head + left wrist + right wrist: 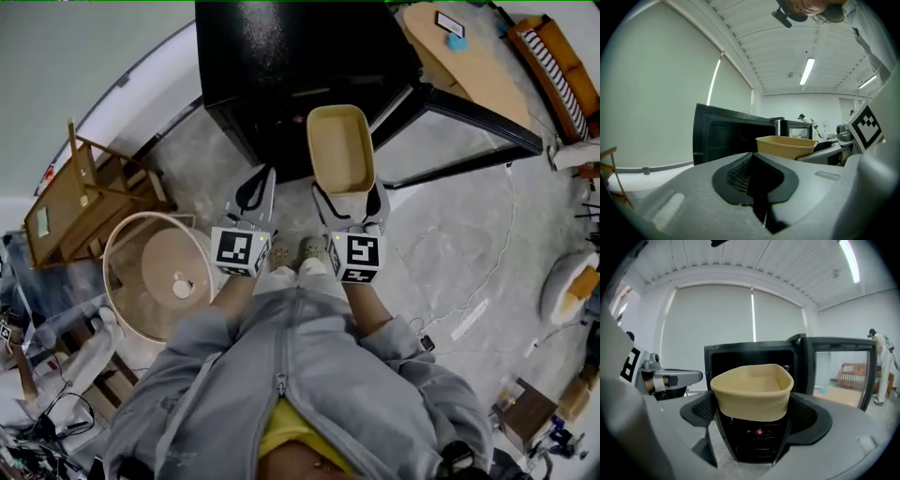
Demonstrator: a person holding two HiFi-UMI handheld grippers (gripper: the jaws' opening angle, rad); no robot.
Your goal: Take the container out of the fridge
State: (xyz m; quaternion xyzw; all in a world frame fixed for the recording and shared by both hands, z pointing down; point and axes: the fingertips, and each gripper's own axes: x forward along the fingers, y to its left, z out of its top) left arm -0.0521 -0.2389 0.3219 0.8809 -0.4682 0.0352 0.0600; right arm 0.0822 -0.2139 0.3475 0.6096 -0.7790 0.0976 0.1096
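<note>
The container [340, 150], a tan open tub with nothing inside, is in front of the black fridge [281, 56] and not in it. It is in the air above the grey floor [441, 234]. In my right gripper view the dark open compartment of the fridge stands just behind the container [752, 390].

My right gripper [349, 195] holds it. The jaws are well apart, about as wide as the near end of the tub, and the dark pads [701, 411] press on its two side walls. The tub points away from me, toward the fridge, and its rim is about level.

My left gripper [255, 187] is just beside it, on the left, and holds nothing. Its jaws are together, with only a thin line between them in the left gripper view [751, 168]. It does not touch the container [785, 146], which shows to its right in that view.

The fridge door [469, 122] is swung open to the right. On the floor to my left there is a round pale basket [122, 281], and a wooden chair [84, 197] is behind it.
</note>
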